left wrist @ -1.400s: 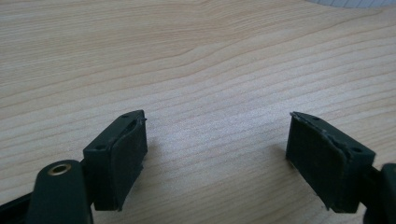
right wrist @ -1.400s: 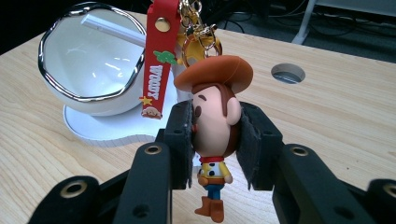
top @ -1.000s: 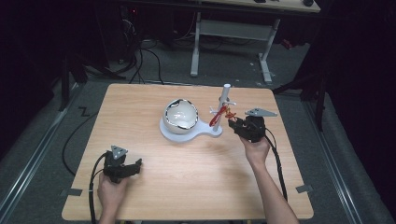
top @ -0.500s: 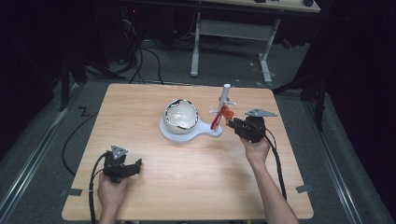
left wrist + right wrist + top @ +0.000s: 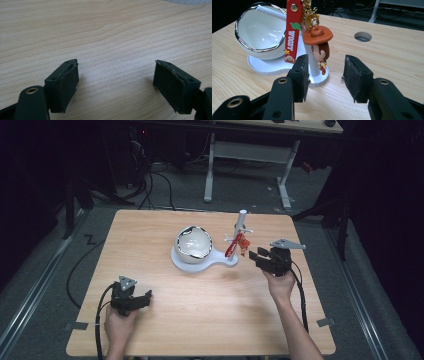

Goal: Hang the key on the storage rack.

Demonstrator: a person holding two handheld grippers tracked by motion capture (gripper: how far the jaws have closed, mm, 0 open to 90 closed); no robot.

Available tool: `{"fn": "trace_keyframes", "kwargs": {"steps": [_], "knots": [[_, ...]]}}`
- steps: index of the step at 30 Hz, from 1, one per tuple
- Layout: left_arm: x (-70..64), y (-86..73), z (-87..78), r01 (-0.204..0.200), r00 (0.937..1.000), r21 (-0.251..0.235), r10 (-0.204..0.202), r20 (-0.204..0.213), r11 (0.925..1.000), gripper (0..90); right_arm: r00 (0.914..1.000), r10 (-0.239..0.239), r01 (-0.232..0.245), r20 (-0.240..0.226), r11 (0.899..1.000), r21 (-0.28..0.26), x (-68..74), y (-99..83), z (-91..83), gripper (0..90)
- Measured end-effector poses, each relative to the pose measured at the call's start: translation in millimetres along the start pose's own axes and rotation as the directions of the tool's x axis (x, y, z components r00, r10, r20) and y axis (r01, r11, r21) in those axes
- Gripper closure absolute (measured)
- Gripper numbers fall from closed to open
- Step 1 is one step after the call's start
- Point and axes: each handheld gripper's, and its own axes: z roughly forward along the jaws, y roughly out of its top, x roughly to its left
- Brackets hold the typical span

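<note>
A white stand (image 5: 220,262) sits mid-table, with a chrome-rimmed white bowl (image 5: 194,242) and an upright post (image 5: 242,220). A keychain (image 5: 232,245) hangs from the post: a red "WOODY" strap (image 5: 291,32) and a small figure in an orange hat (image 5: 319,45). My right gripper (image 5: 259,256) is open just right of the post. In the right gripper view its jaws (image 5: 325,67) stand apart, just short of the figure and holding nothing. My left gripper (image 5: 144,299) rests open near the table's front left, with bare wood between its jaws (image 5: 116,72).
The wooden table (image 5: 150,230) has a round cable hole (image 5: 362,36) behind the stand. A white-legged desk frame (image 5: 250,155) and cables lie on the dark floor beyond the far edge. Cables trail from both grippers toward the person.
My right gripper has drawn back a little to the right, away from the keychain. The left gripper has stayed put.
</note>
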Motion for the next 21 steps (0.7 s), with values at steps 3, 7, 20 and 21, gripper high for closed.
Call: {"fn": "trace_keyframes", "kwargs": {"steps": [3,7,20,21], "knots": [[0.0,0.0,0.0,0.000,1.0000,0.000,0.000,0.000,1.0000,20.8,1.0000,0.004,-0.004,-0.001,1.000,0.003,-2.8,-1.5,-4.0,53.2],[-0.1,0.0,0.0,0.000,1.0000,0.000,0.000,0.000,1.0000,20.9,1.0000,0.003,-0.003,0.000,1.000,-0.004,-4.1,-2.7,-9.8,52.5],[-0.2,0.0,0.0,-0.001,1.0000,0.000,0.001,-0.001,1.0000,20.8,0.9999,0.015,-0.015,-0.008,1.000,-0.024,-9.6,-7.5,-22.6,52.2],[-0.2,0.0,0.0,-0.001,1.0000,0.000,0.001,-0.002,1.0000,20.8,0.9998,0.016,-0.016,-0.010,1.000,-0.024,-10.0,-7.9,-23.0,52.2]]}}
